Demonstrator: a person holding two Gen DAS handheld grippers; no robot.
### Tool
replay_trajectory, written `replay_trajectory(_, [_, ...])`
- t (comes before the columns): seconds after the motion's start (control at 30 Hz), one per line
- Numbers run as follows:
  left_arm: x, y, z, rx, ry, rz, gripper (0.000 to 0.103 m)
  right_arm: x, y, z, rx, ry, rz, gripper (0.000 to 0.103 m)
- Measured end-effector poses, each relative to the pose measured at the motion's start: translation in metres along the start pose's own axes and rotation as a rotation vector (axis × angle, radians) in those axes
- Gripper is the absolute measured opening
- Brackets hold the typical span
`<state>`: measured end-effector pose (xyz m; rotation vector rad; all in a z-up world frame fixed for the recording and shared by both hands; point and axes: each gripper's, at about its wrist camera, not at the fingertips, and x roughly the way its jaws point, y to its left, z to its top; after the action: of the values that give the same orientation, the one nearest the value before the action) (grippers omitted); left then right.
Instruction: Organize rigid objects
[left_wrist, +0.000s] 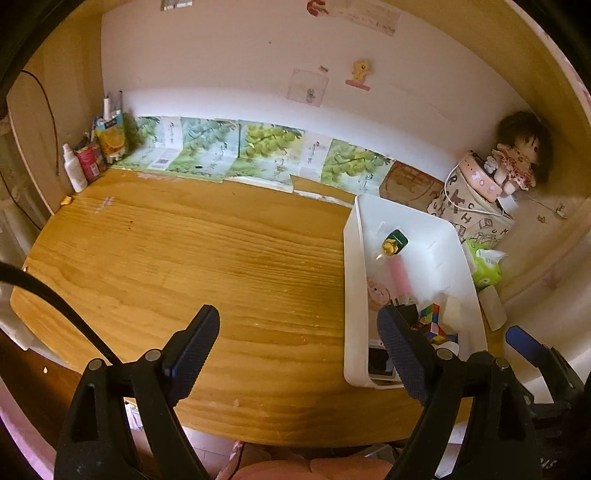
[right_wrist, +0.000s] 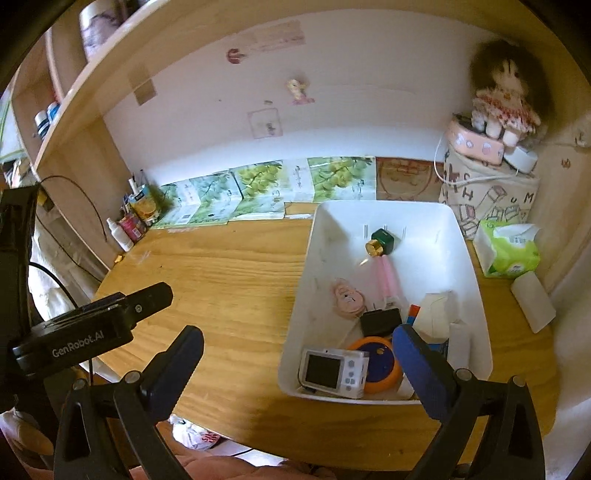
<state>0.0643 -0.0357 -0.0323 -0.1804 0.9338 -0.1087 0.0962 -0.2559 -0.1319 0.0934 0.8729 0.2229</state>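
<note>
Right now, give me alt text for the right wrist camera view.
A white bin on a wooden desk holds a small camera, an orange disc, a green bottle and other small items. The right gripper is open and empty in front of it.

Wooden desk (right_wrist: 221, 280): wide bare stretch across left and middle, open to passage. White bin (right_wrist: 476, 295): fills right side, floor crowded at its near end, far end mostly bare. Bottles and cartons (right_wrist: 133, 218): cluster in far left corner. Tissue pack (right_wrist: 508, 251) and patterned bag (right_wrist: 487, 199): block far right corner beside the bin
</note>
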Motion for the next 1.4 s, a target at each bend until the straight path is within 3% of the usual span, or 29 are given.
replay_trajectory(0.27, [-0.019, -0.003, -0.017, 0.018, -0.060, 0.040, 0.089, -0.014, 0.010, -0.022, 0.003, -0.009, -0.083, 0.102])
replay_trajectory(0.37, [-0.026, -0.008, -0.019, 0.048, -0.092, 0.041, 0.103, -0.014, 0.011, -0.028, 0.001, 0.009, -0.105, 0.102])
replay_trajectory(0.73, [-0.050, -0.026, -0.025, 0.163, -0.224, 0.101, 0.103, -0.016, 0.009, -0.033, 0.010, 0.001, -0.122, 0.102])
replay_trajectory(1.4, [-0.047, -0.026, -0.033, 0.158, -0.179, 0.112, 0.103, -0.012, 0.015, -0.036, -0.011, 0.034, -0.102, 0.102])
